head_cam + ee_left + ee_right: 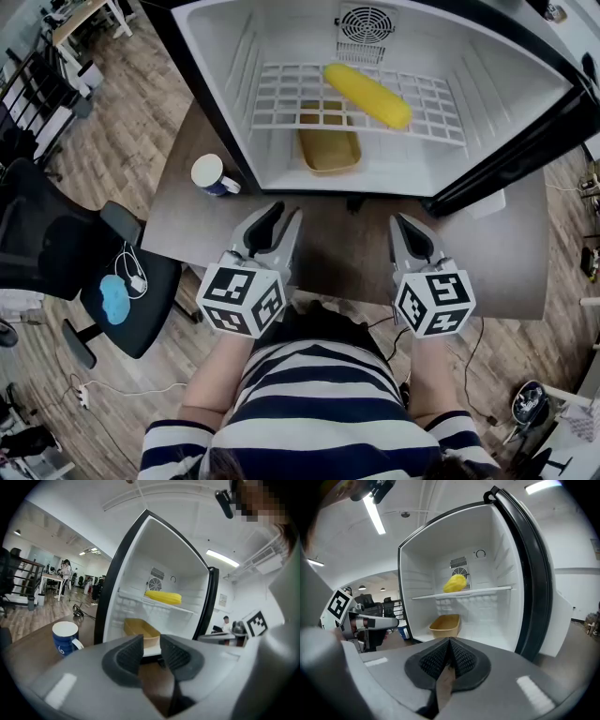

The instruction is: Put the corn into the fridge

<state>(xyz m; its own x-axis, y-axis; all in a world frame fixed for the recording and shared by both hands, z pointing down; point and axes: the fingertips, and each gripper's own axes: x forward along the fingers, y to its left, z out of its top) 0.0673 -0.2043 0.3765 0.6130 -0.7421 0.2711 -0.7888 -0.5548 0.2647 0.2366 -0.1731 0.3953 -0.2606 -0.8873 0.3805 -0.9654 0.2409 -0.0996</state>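
The yellow corn (367,95) lies on the white wire shelf (281,94) inside the open fridge (223,84), in front of the fan grille. It also shows as the corn (162,597) in the left gripper view and the corn (455,583) in the right gripper view. Both grippers hang over the brown table (328,258), outside the fridge's front edge. My left gripper (277,220) has its jaws a little apart with nothing between them (151,641). My right gripper (405,228) is shut and empty, its pads meeting (449,644).
A shallow yellow tray (330,150) sits on the fridge floor under the shelf. A blue and white mug (210,175) stands on the table left of the fridge. The dark fridge door (525,150) swings out at right. A black office chair (56,244) is at left.
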